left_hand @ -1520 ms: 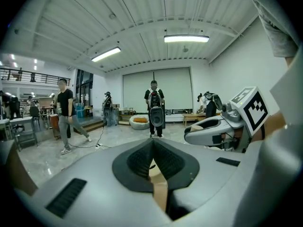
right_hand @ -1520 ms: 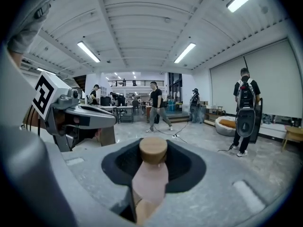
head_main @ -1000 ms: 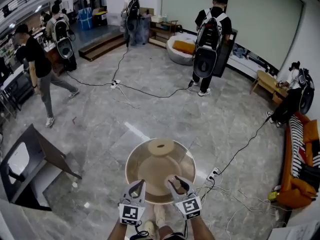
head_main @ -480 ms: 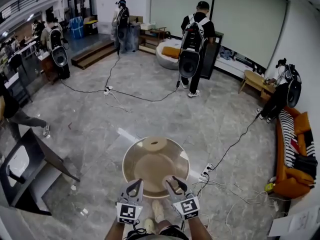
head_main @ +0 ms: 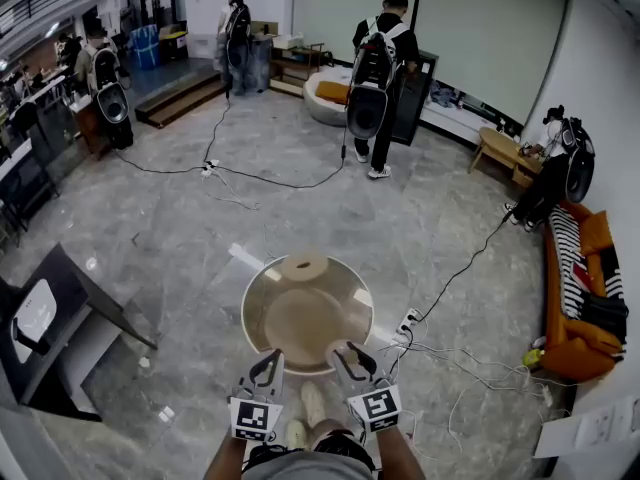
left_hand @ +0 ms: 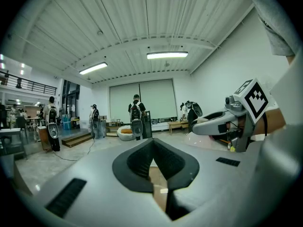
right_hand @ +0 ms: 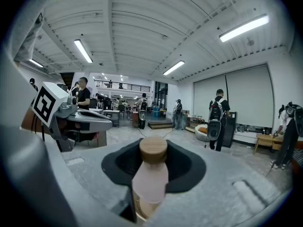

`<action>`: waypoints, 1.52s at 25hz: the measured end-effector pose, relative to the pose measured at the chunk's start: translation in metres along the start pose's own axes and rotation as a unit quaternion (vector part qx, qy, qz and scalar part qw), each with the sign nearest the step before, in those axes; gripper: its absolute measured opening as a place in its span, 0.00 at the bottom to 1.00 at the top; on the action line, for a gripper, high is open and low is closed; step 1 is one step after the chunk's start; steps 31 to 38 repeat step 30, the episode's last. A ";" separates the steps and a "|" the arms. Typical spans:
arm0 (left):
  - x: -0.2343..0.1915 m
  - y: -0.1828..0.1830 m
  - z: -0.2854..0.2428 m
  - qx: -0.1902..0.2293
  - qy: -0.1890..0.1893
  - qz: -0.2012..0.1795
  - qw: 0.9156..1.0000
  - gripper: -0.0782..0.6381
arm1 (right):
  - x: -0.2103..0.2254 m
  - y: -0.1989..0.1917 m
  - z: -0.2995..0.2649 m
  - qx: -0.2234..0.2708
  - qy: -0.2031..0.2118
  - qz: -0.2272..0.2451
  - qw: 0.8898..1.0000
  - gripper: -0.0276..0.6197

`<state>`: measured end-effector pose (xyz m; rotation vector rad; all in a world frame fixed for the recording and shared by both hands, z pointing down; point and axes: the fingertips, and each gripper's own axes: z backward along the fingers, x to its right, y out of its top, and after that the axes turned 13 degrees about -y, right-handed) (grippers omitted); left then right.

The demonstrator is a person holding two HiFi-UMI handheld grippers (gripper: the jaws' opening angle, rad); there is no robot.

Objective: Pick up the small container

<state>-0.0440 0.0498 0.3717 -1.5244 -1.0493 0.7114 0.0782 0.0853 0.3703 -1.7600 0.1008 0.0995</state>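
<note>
Container point(right_hand: 150, 183) in right gripper point(right_hand: 154, 159), plain only in right gripper view.

The counter point(head_main: 262, 313) stands on the floor directly in front of the person. A disc point(head_main: 303, 265) lies on its far edge. Both grippers are at its near rim, apart, the left gripper point(head_main: 266, 364) left of the right gripper point(head_main: 349, 355). The small container point(right_hand: 150, 174) sits between the right gripper's fingers point(right_hand: 189, 167), its cap end pointing forward past them. On the floor just right of the counter lies a power strip point(head_main: 408, 320). A sofa point(head_main: 565, 313) stands against the right wall. A tilted board point(head_main: 70, 313) stands left of the counter. Well behind the counter stands a person point(head_main: 378, 58).
</note>
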 end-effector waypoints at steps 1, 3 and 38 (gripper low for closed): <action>0.000 0.000 0.001 0.001 0.000 0.001 1.000 0.13 | 0.000 -0.002 0.001 -0.001 -0.002 0.000 1.000 0.24; 0.001 0.000 0.002 0.001 0.000 0.000 1.000 0.13 | 0.000 -0.003 0.002 -0.003 -0.004 0.002 1.000 0.24; -0.009 -0.002 -0.001 0.004 -0.006 0.001 1.000 0.13 | -0.003 0.004 -0.003 0.001 -0.010 0.005 1.000 0.24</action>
